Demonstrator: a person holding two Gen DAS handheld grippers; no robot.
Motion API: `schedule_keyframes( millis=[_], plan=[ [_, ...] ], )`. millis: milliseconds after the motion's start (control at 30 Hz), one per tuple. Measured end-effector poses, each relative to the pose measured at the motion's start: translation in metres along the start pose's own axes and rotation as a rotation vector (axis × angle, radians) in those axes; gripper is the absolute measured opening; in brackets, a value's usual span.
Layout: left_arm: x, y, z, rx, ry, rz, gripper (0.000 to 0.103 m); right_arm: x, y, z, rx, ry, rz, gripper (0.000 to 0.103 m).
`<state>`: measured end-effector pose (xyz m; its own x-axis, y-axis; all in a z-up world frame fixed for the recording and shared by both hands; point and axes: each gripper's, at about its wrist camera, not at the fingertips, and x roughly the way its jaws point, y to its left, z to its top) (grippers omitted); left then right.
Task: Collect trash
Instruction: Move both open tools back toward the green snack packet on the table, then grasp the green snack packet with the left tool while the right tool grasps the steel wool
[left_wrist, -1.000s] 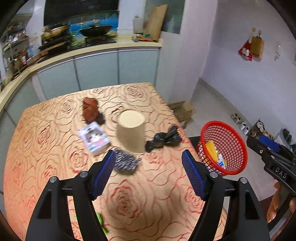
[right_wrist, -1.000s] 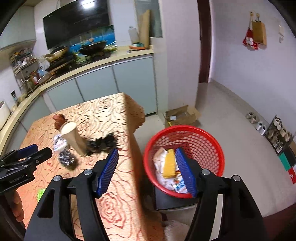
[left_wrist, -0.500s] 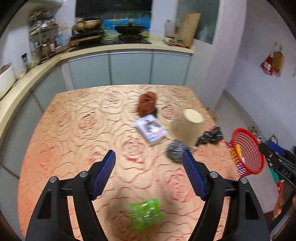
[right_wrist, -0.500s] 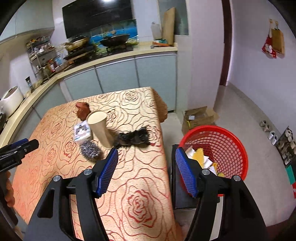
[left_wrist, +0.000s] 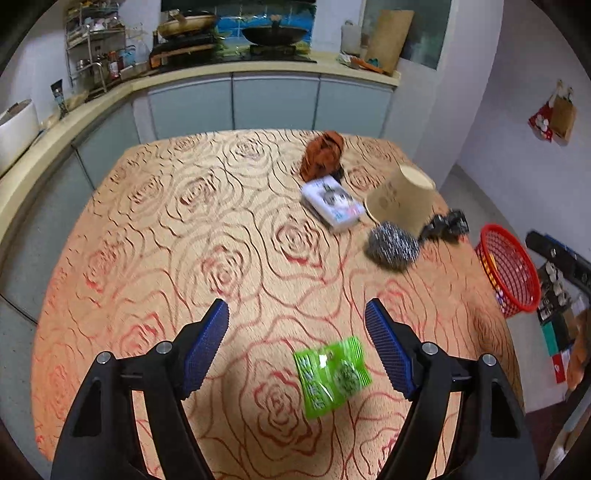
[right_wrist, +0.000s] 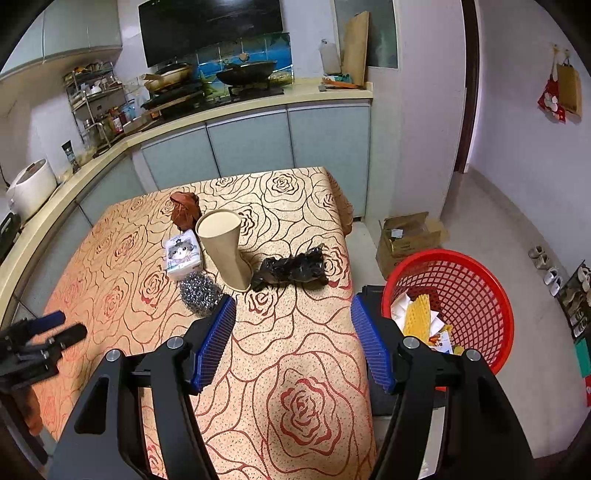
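My left gripper (left_wrist: 296, 306) hovers over the rose-patterned table (left_wrist: 184, 229), jaws opening and holding nothing. A green snack wrapper (left_wrist: 332, 373) lies flat on the cloth below them, nearer the right finger. Farther right are a steel-wool ball (left_wrist: 393, 247), an upside-down paper cup (left_wrist: 400, 203), a black plastic bag (left_wrist: 447, 225), a tissue pack (left_wrist: 332, 203) and a brown crumpled scrap (left_wrist: 323, 155). My right gripper (right_wrist: 293, 301) is open and empty above the table's right edge. Beside it the red basket (right_wrist: 465, 295) holds paper scraps and a yellow piece.
The basket stands on a dark stool off the table's right side. A cardboard box (right_wrist: 410, 236) and shoes (right_wrist: 546, 266) lie on the floor beyond. Kitchen counters (left_wrist: 258, 70) run along the back and left. The left gripper shows at the right wrist view's left edge.
My left gripper has swung left from above the cup and steel wool to over the green wrapper. My right gripper has shifted from above the basket to over the table's edge.
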<state>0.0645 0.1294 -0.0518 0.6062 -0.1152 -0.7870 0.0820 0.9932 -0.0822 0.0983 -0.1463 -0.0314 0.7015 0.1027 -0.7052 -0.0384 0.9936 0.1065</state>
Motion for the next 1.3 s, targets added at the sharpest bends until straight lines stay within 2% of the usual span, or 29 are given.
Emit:
schedule_keyframes(
  millis=[467,733,967,1067,1300],
  plan=[
    [0.021,-0.016,-0.043,0.061,0.08,-0.076,0.077,0.012,0.009,-0.007,-0.017,0.033,0.006,0.063],
    [0.041,-0.013,-0.043,0.058,0.104,-0.056,0.077,0.02,0.023,-0.008,-0.045,0.048,0.022,0.063],
    [0.054,-0.02,-0.041,0.077,0.118,-0.068,0.076,0.029,0.027,-0.009,-0.056,0.069,0.018,0.063],
    [0.059,-0.019,-0.041,0.08,0.131,-0.063,0.064,0.035,0.031,-0.008,-0.067,0.076,0.018,0.063],
    [0.06,-0.012,-0.039,0.068,0.117,-0.067,0.058,0.055,0.043,-0.009,-0.094,0.099,0.03,0.063]
  ],
)
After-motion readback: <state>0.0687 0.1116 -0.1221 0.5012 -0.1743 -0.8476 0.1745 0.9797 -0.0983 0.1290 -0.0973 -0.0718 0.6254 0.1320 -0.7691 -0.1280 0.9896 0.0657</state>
